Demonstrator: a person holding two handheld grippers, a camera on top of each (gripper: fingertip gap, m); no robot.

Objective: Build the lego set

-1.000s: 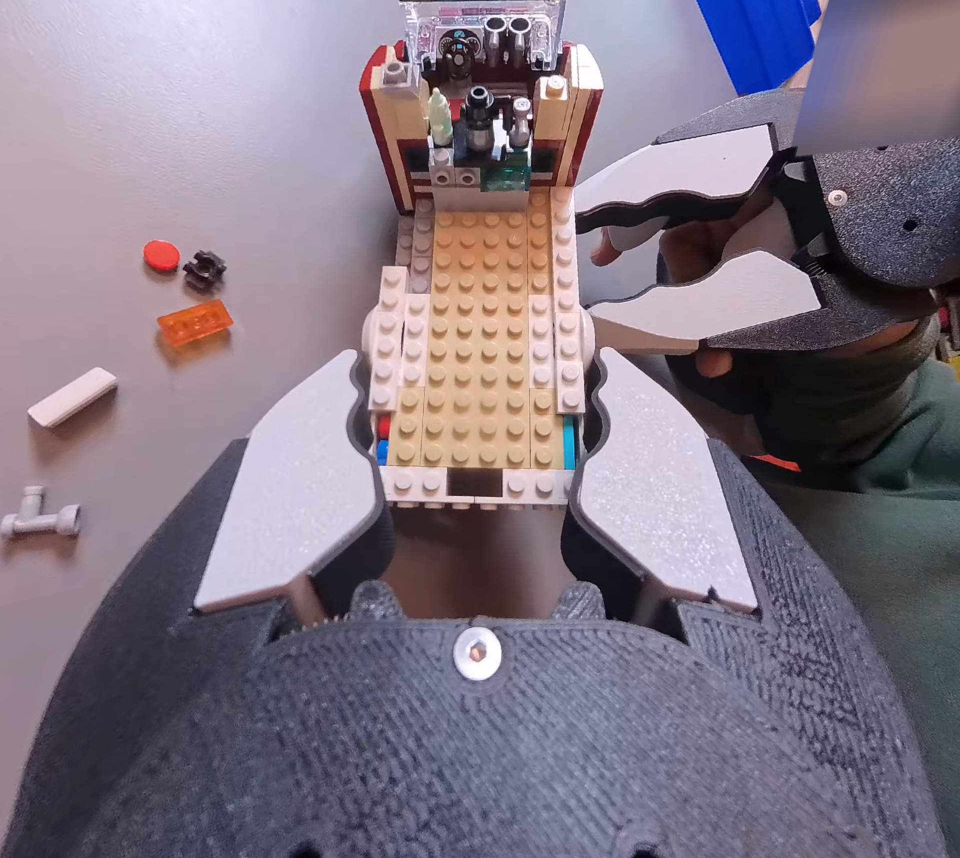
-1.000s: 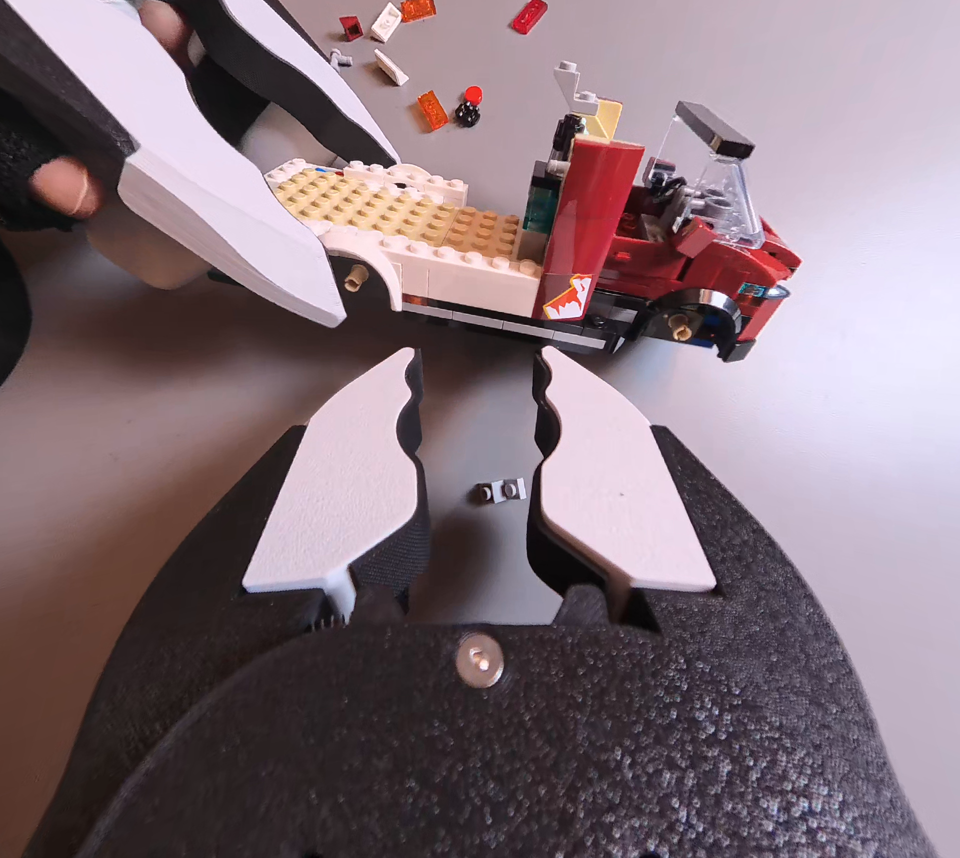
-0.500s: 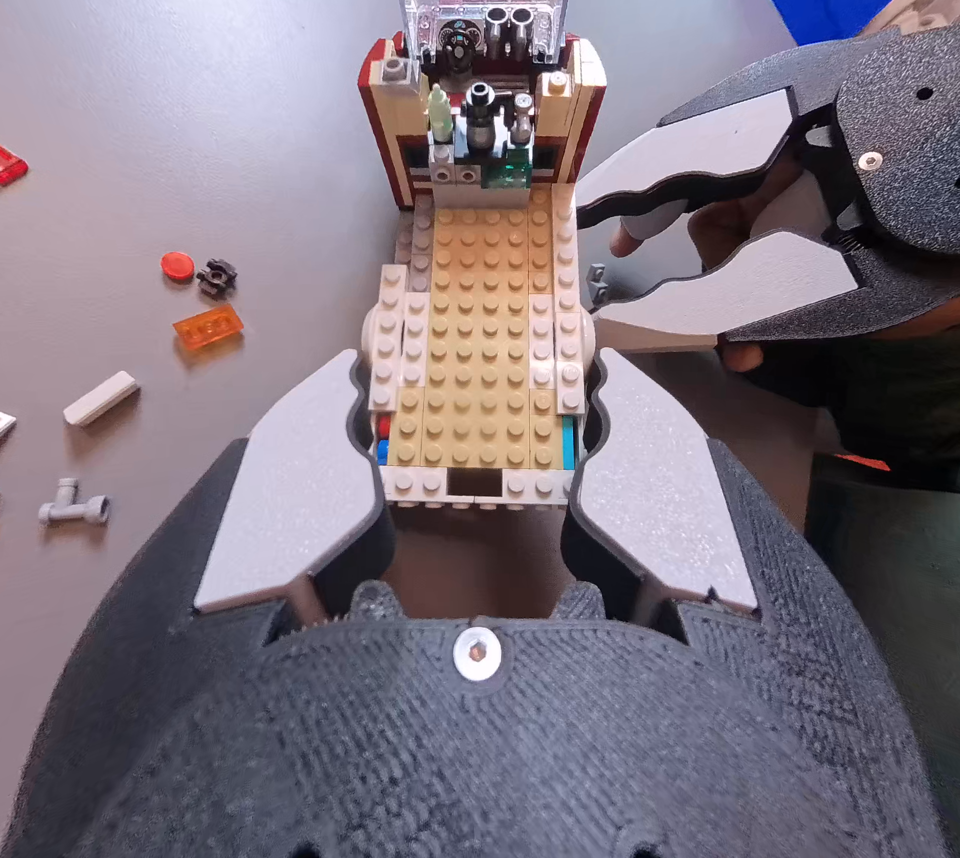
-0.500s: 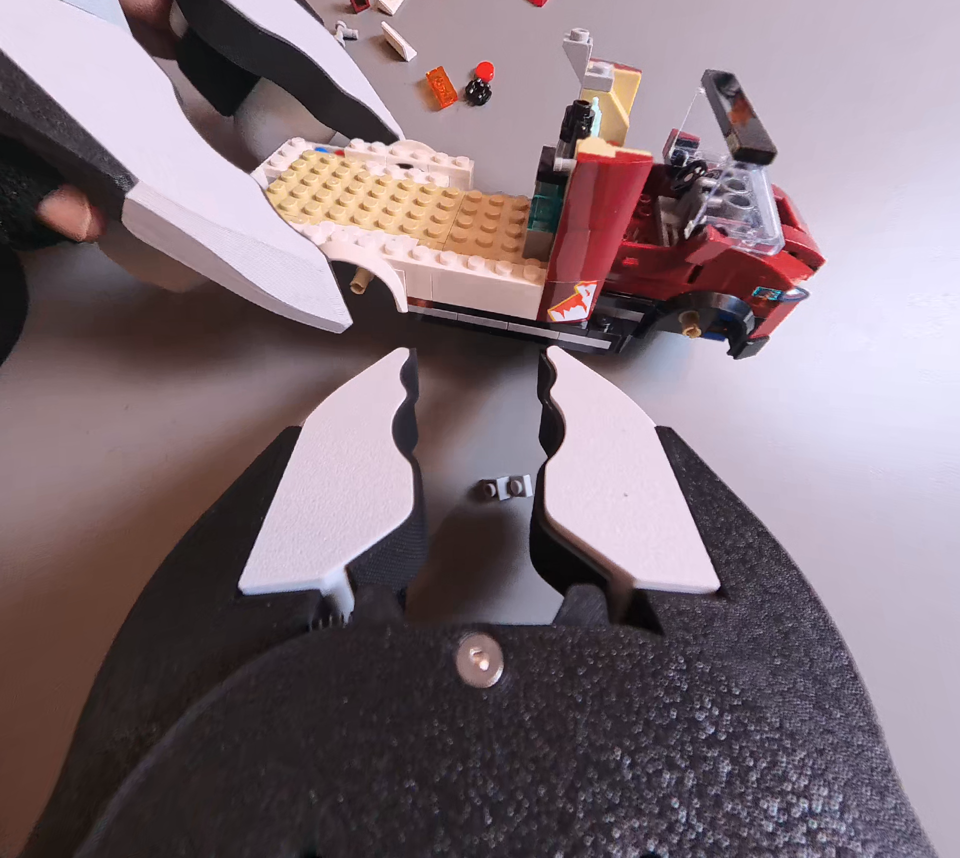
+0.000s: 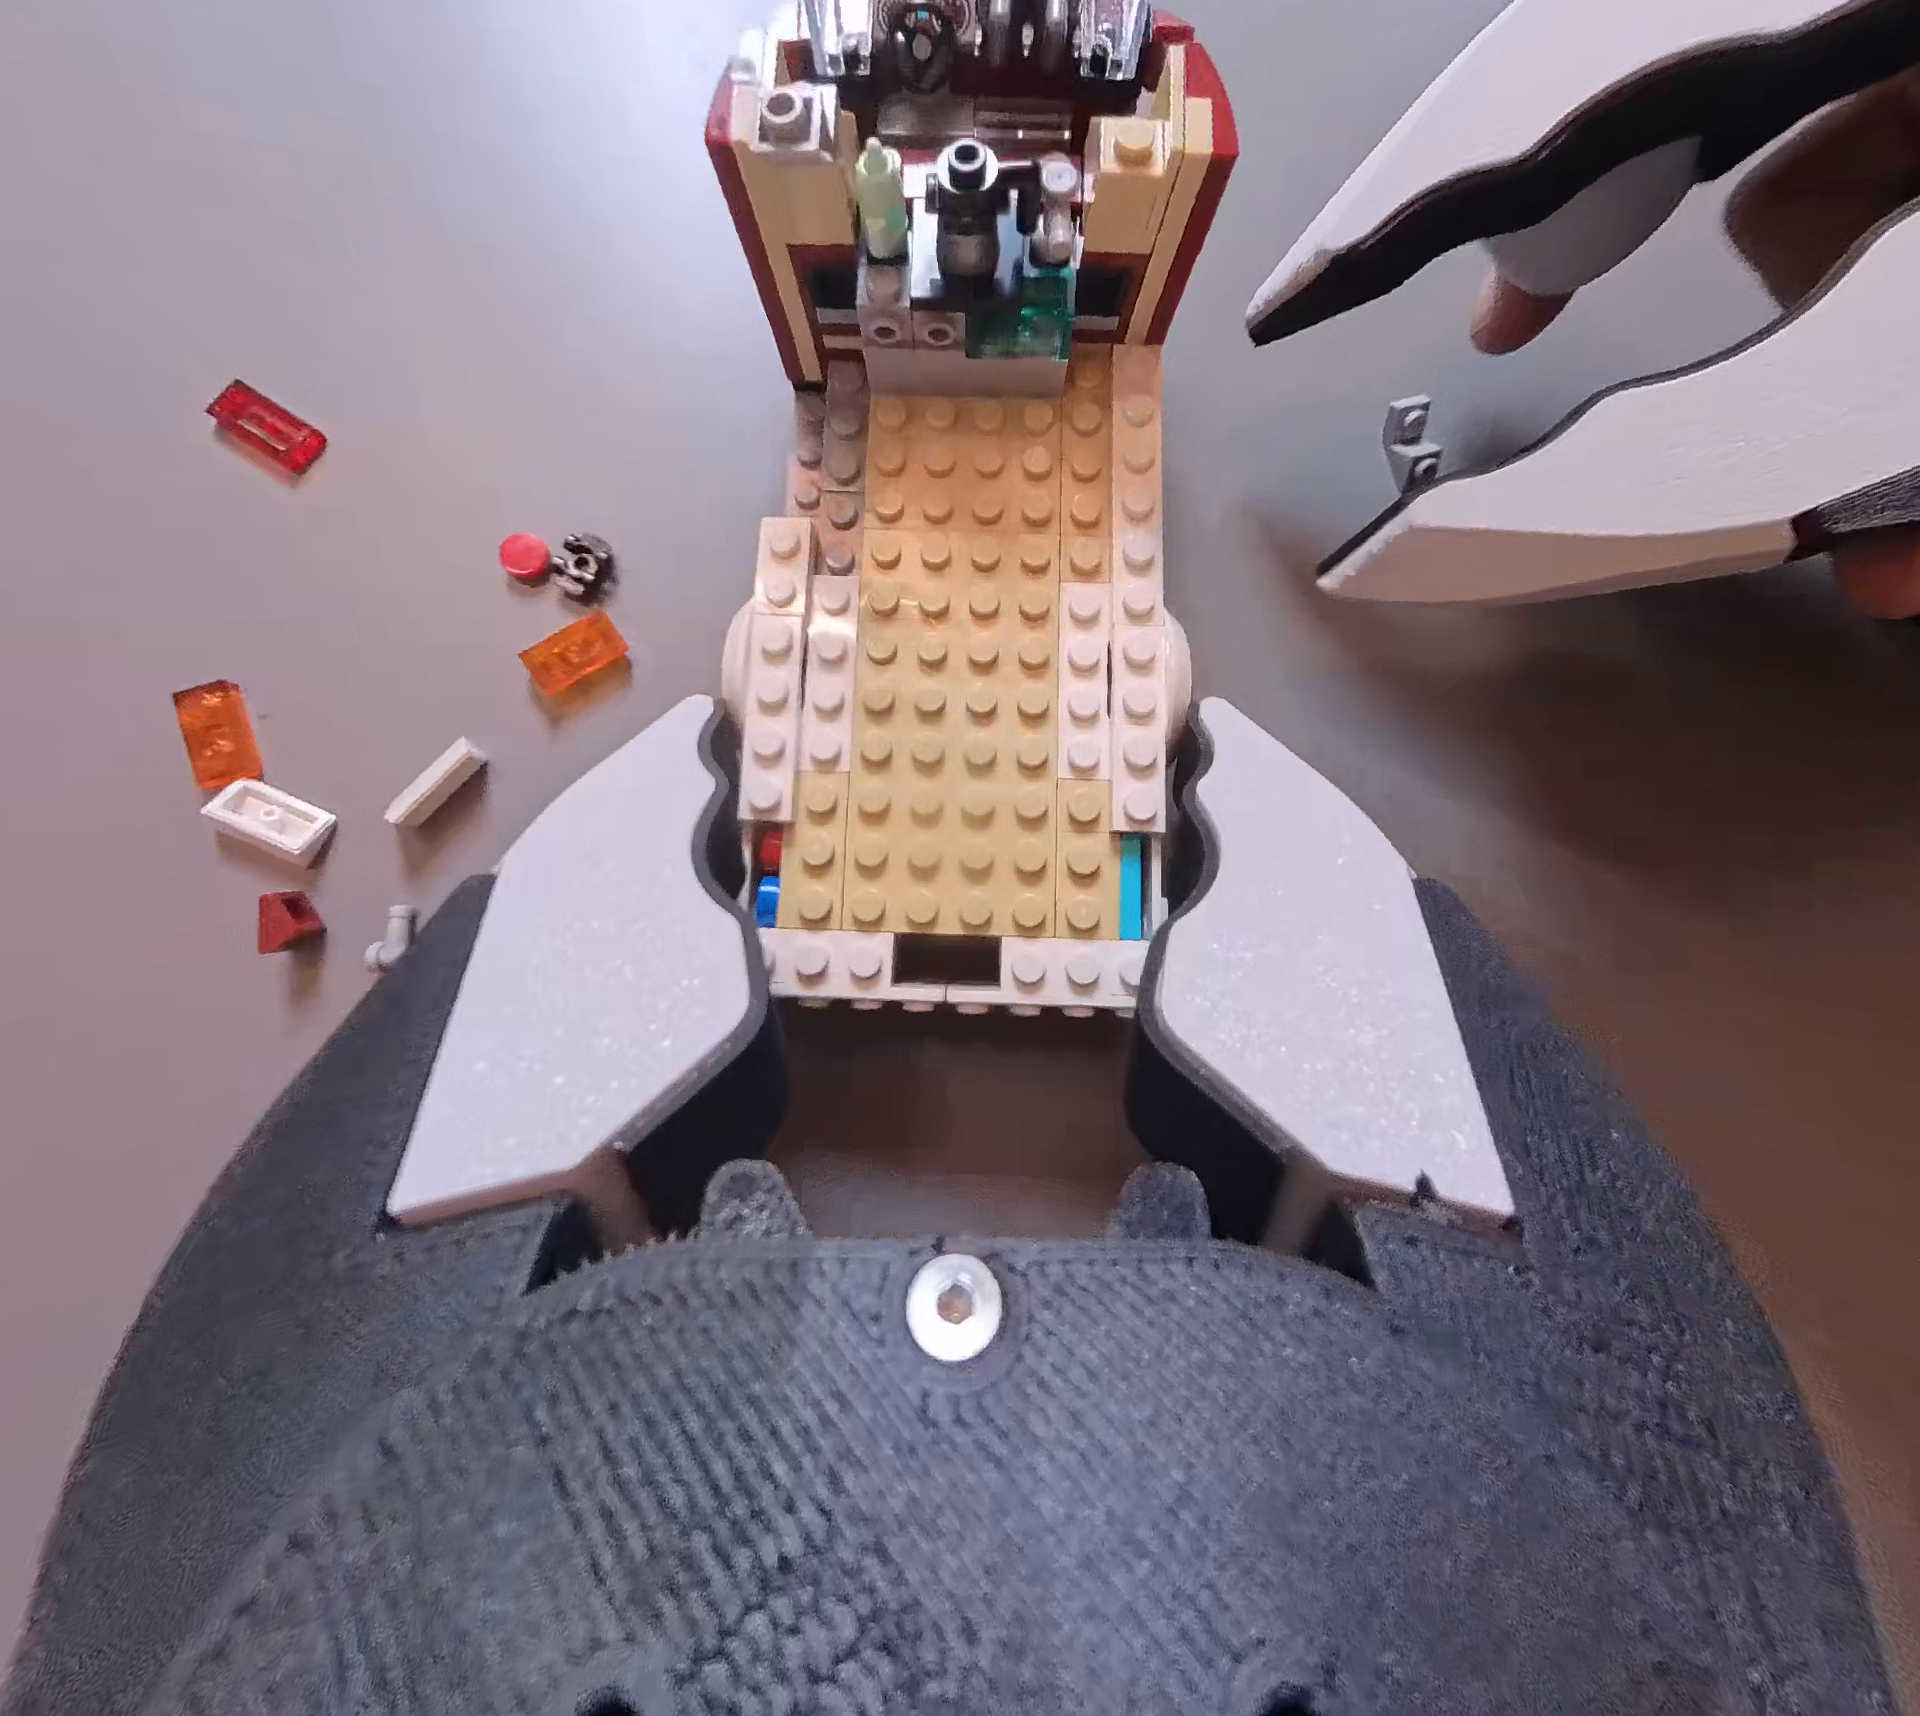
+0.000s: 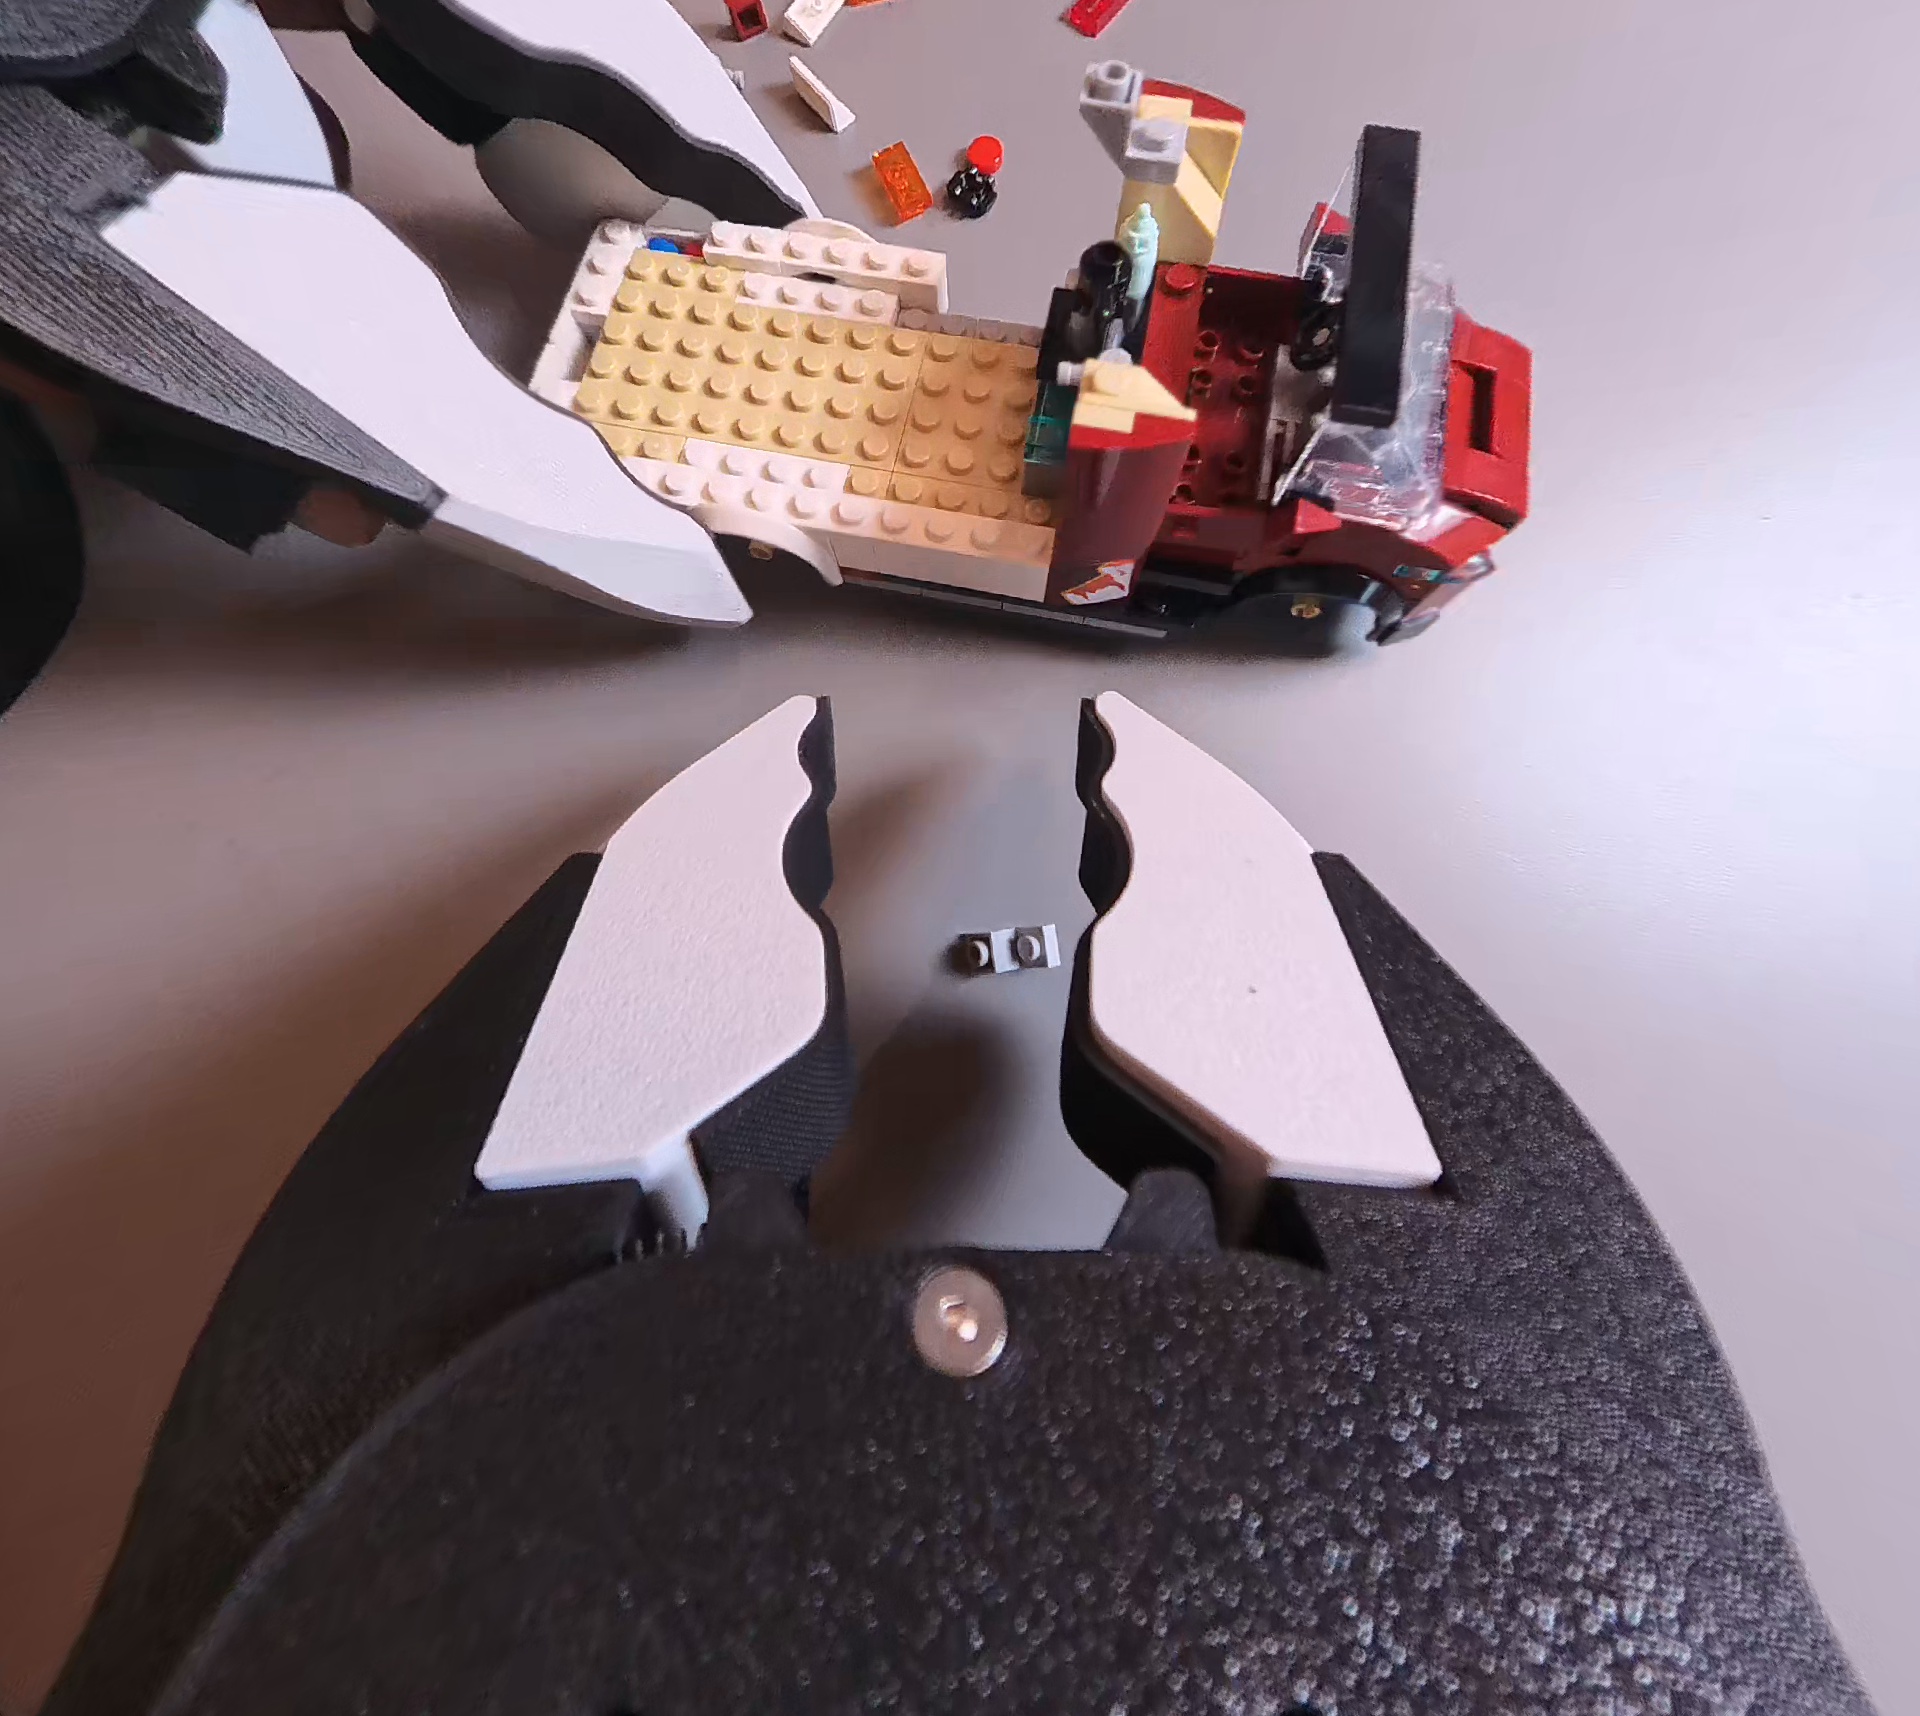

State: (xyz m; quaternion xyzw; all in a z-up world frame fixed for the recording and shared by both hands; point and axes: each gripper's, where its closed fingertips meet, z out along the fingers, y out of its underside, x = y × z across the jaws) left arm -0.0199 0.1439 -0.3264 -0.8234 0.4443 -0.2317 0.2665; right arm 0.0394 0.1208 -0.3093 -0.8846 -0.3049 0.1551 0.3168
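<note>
Lego truck (image 6: 1039,430): dark-red cab, clear windscreen tilted up, tan studded flatbed w/ white edging, no wheels fitted; upright on grey table. Small grey 1x2 plate (image 6: 1008,949): lies flat, studs up, apart from truck, on cab's right side.

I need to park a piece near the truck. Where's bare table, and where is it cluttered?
Bare table runs along the truck on its right gripper side, apart from one small grey plate between that gripper's fingers. Ahead of the cab is also free. The opposite side is crowded with loose pieces. The left gripper clamps the truck's rear.
</note>
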